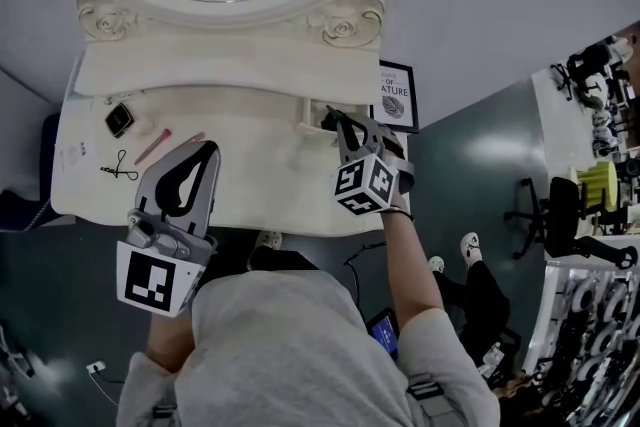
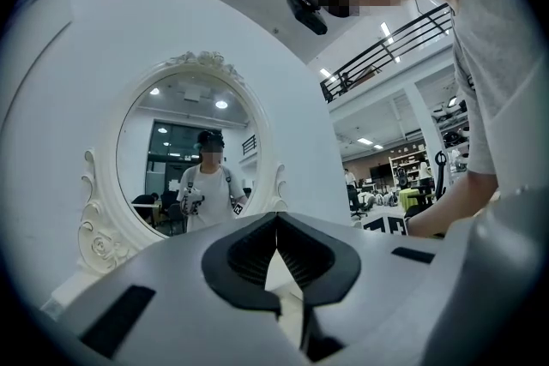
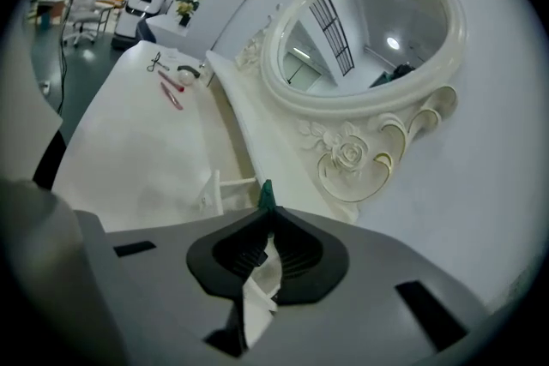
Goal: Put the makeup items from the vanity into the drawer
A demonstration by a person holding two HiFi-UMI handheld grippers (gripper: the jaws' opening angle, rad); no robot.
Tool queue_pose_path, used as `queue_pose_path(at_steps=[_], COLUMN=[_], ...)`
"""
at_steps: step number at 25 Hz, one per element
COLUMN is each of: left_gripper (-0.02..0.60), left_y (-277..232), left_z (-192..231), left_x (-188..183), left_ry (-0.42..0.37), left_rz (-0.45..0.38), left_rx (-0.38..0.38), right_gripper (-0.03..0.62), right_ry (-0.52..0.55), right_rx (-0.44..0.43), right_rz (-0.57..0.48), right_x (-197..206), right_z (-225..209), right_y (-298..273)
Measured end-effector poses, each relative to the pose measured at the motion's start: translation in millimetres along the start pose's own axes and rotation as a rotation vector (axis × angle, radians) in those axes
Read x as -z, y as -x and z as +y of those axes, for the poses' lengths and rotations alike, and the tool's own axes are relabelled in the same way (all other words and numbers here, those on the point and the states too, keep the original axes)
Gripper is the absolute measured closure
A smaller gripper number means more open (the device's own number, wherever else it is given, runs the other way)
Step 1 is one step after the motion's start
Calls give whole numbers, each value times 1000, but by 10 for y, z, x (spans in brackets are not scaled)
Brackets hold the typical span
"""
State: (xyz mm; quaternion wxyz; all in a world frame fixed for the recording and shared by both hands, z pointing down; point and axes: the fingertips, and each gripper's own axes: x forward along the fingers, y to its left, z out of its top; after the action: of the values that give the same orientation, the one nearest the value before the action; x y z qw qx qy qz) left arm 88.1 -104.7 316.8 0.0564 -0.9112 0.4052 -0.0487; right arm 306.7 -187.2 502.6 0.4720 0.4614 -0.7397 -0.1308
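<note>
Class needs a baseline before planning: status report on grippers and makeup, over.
Left gripper shut, empty. Right gripper shut on thin green item. Compact, red pencils, lash curler lie on vanity. No obstruction seen.

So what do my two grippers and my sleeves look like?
The left gripper and right gripper are light grey with black ribbed pads inside the jaws. Each carries a white cube with black square markers. Sleeves are short, light grey.

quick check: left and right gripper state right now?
Left gripper: closed, nothing between the jaws.
Right gripper: closed on a thin dark-green item; only its tip shows past the jaws.
</note>
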Motion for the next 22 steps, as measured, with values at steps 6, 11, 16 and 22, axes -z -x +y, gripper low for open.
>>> queue_pose_path(at_steps=[6, 11, 16, 22], left_gripper=[566, 566, 566, 566], left_y=[-3, -6, 22, 39], left_z=[23, 56, 96, 128], left_x=[23, 39, 55, 65], left_ry=[-1, -3, -4, -2], left_rz=[10, 19, 20, 31], left_rx=[-20, -41, -69, -95], right_gripper=[560, 560, 560, 559], right_ry=[183, 267, 312, 346], right_rx=[-20, -47, -73, -113], right_rz=[40, 67, 85, 101], right_x=[17, 66, 97, 108], right_z=[43, 70, 110, 162], right_y=[-150, -262, -361, -445])
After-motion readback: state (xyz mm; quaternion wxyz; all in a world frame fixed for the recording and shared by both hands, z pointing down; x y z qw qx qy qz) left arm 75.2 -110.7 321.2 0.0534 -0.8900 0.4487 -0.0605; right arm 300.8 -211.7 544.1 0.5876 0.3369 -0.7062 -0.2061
